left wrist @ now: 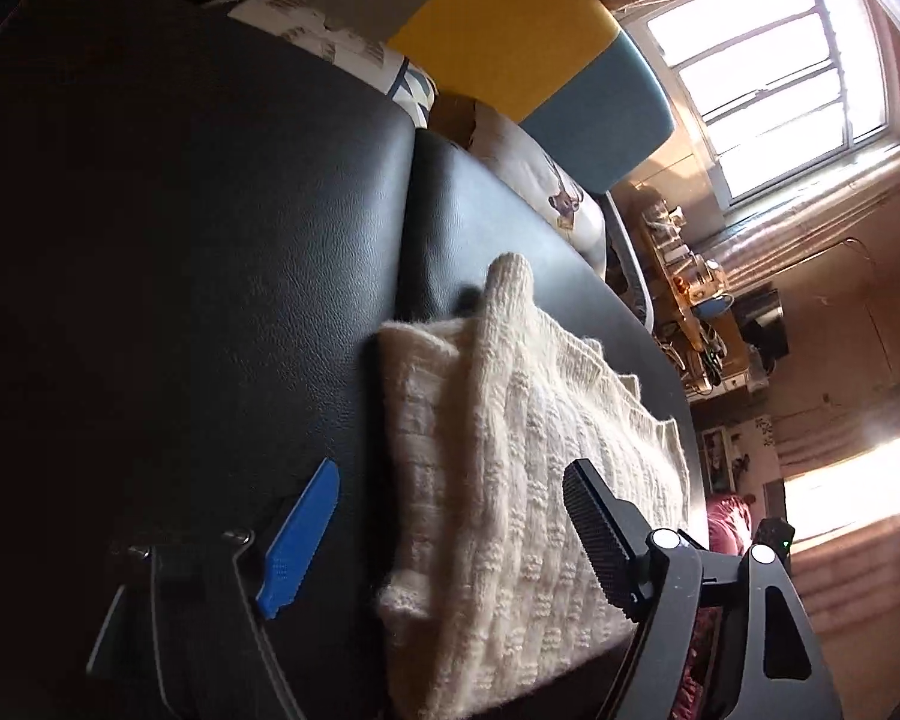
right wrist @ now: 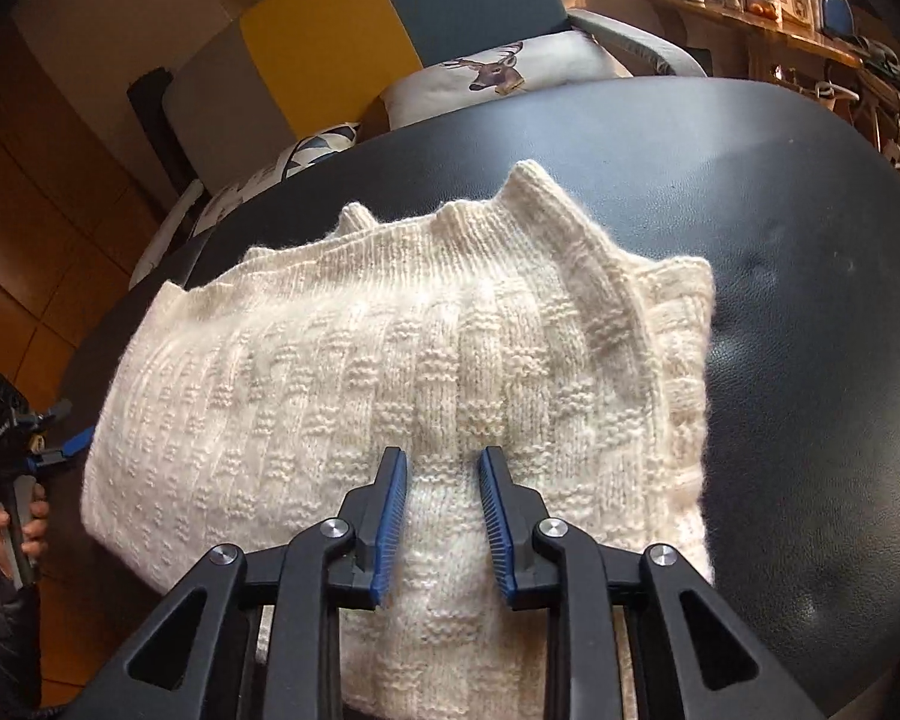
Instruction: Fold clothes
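Note:
A cream knitted sweater point(right wrist: 390, 372) lies folded on a black leather surface point(right wrist: 810, 300), one sleeve laid slanting across its right part. My right gripper point(right wrist: 441, 457) is over the sweater's near middle, open by a narrow gap, with only knit showing between the blue pads. In the left wrist view the sweater point(left wrist: 510, 480) runs along the leather's point(left wrist: 210, 240) edge. My left gripper point(left wrist: 453, 469) is open wide, its fingers either side of the sweater's end and holding nothing. The right wrist view shows that left gripper point(right wrist: 60, 444) at the sweater's left edge, held by a hand point(right wrist: 12, 534).
Behind the surface stands a chair with yellow, teal and grey panels point(right wrist: 330, 42), and a deer-print cushion point(right wrist: 498, 72) rests against it. A wooden shelf point(right wrist: 768, 6) crowded with small items stands at the right. Wooden floor point(right wrist: 24, 240) lies to the left.

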